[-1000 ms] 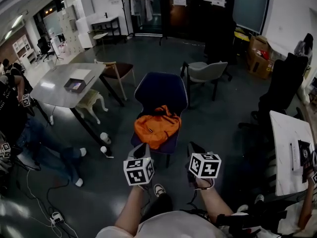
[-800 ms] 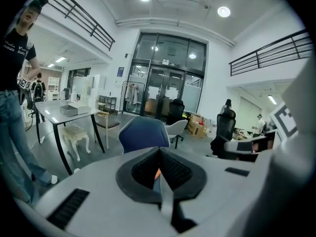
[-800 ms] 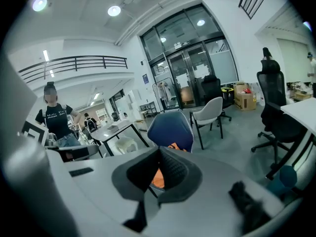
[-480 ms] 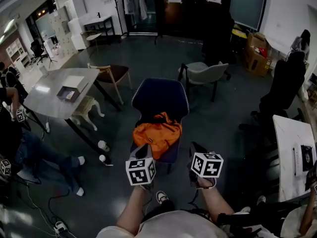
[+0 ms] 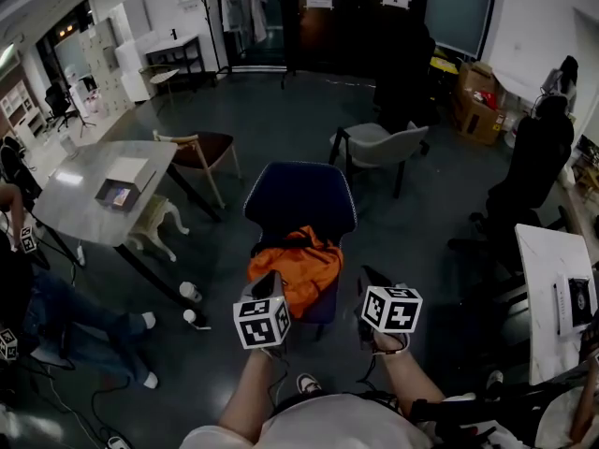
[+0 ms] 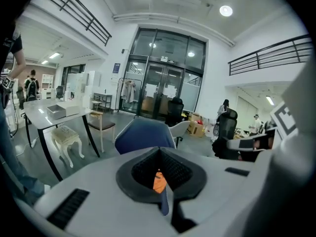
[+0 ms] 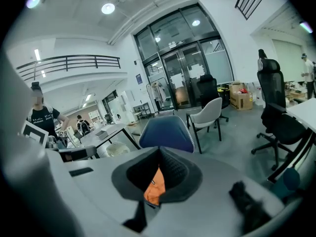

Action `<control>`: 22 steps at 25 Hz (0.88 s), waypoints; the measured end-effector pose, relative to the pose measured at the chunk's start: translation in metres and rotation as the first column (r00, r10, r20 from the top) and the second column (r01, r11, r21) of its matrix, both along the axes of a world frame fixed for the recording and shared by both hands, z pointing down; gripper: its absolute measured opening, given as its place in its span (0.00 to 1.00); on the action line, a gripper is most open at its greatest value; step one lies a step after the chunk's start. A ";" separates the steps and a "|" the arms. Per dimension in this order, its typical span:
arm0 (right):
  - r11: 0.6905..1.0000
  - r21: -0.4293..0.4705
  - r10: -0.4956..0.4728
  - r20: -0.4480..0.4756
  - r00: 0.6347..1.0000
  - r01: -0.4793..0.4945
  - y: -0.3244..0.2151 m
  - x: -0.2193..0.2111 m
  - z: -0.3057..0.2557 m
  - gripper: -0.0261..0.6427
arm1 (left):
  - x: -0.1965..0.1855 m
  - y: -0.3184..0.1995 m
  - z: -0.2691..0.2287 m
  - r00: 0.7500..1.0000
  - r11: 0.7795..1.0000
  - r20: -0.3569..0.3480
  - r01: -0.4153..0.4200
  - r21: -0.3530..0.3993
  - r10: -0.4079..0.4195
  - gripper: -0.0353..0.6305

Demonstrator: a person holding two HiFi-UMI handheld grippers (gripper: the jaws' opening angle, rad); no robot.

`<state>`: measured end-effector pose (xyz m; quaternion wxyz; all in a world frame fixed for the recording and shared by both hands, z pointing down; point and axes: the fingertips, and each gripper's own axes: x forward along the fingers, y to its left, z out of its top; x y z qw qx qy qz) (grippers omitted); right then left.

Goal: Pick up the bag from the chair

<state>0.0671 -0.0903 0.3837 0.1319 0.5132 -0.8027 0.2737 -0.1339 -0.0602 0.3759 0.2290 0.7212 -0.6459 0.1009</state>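
Left gripper (image 5: 269, 286), right gripper (image 5: 372, 281): grey shells, black ribbed pads (image 6: 175, 169), white cubes with black square markers. Pale short-sleeved top (image 5: 318, 433).

The person has stepped closer to the chair (image 5: 299, 199). In the head view, the orange bag (image 5: 298, 267) has drawn down toward the left hand-held gripper (image 5: 268, 284) and right hand-held gripper (image 5: 372, 281), and now lies just beyond their tips.

The blue chair (image 5: 299, 195) has its seat front open toward the left gripper (image 5: 268, 286) and right gripper (image 5: 371, 281), and the orange bag (image 5: 298, 267) on it lies open from above; only the chair's back walls the far side. Bare floor (image 5: 412, 241) lies open right of the chair; on its left two cups (image 5: 190, 291) stand near the legs, a table (image 5: 75, 190) farther off.
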 end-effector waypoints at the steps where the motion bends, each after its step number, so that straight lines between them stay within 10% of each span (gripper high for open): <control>1: 1.000 0.001 0.004 -0.003 1.000 -0.004 -0.005 -0.001 0.000 0.09 | -0.001 -0.005 0.001 1.000 1.000 -0.001 -0.006 0.000 0.006 0.07; 22: 1.000 -0.018 -0.014 0.021 1.000 0.014 -0.064 -0.035 0.020 0.09 | -0.032 -0.047 0.025 0.999 0.998 -0.002 0.038 -0.054 -0.038 0.07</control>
